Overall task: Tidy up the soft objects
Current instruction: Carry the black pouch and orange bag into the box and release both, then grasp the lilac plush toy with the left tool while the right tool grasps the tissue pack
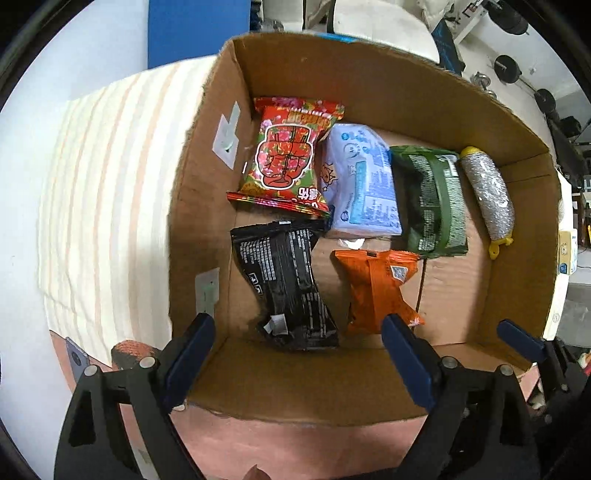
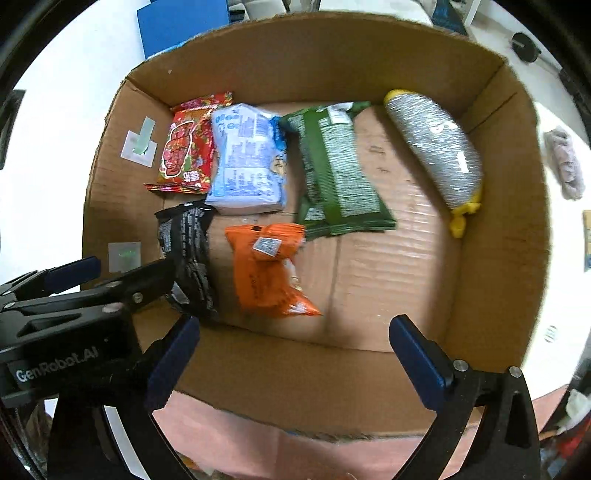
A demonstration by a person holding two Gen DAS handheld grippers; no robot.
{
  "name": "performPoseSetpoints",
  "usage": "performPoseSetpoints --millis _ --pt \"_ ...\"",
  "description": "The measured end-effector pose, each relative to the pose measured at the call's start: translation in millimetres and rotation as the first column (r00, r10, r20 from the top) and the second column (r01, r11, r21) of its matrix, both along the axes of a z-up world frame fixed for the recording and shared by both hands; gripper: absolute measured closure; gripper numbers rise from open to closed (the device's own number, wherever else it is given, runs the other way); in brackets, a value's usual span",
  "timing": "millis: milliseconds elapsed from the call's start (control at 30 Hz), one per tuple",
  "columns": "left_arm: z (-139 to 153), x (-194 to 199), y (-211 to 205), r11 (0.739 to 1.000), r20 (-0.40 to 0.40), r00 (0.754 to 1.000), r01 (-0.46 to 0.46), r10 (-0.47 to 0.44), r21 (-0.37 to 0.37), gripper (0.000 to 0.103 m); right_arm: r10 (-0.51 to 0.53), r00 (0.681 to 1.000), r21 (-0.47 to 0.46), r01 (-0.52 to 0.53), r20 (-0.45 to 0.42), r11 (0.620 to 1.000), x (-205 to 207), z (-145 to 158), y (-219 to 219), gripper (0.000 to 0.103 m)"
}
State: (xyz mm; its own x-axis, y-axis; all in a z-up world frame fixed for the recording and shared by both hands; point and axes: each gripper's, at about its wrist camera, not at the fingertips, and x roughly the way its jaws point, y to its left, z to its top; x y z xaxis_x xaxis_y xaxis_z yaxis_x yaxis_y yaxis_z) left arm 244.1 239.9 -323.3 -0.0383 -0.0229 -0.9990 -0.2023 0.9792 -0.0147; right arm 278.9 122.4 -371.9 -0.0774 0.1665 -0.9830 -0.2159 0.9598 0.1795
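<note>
A cardboard box [image 1: 369,384] [image 2: 491,258] holds several soft packs: a red snack bag [image 1: 288,155] [image 2: 184,147], a light blue pack [image 1: 364,181] [image 2: 247,158], a green bag [image 1: 432,199] [image 2: 336,173], a black bag [image 1: 284,284] [image 2: 188,251], an orange bag [image 1: 376,291] [image 2: 269,269] and a grey-and-yellow plush roll [image 1: 487,192] [image 2: 439,151]. My left gripper [image 1: 295,354] is open and empty over the box's near wall. My right gripper [image 2: 295,354] is open and empty over the near wall too. The left gripper's body also shows in the right wrist view [image 2: 74,295].
The box stands on a pink surface [image 1: 295,450]. A striped cream cloth [image 1: 107,192] lies left of the box. A blue panel [image 1: 195,29] stands behind. A grey fuzzy item [image 2: 565,162] lies outside the box on the right.
</note>
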Motion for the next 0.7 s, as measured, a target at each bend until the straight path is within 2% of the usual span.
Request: performPoseSetpoints --millis 267,533,700 --pt "40 -29 -17 0.999 0.122 0.992 0.009 -0.014 0.041 0.011 0.019 0.997 -0.055 -0.014 0.081 0.998 -25 31 -22 0.000" --pt "98 -73 -37 0.999 0.261 0.965 -0.004 -0.010 0.051 0.011 0.012 0.978 -0.035 -0.005 0.208 0.999 -67 92 -59 0.000" --pt "126 -94 -50 0.995 0.330 0.943 0.006 -0.037 0.095 0.011 0.003 0.966 -0.012 0.000 0.258 1.000 -93 125 -79 0.000"
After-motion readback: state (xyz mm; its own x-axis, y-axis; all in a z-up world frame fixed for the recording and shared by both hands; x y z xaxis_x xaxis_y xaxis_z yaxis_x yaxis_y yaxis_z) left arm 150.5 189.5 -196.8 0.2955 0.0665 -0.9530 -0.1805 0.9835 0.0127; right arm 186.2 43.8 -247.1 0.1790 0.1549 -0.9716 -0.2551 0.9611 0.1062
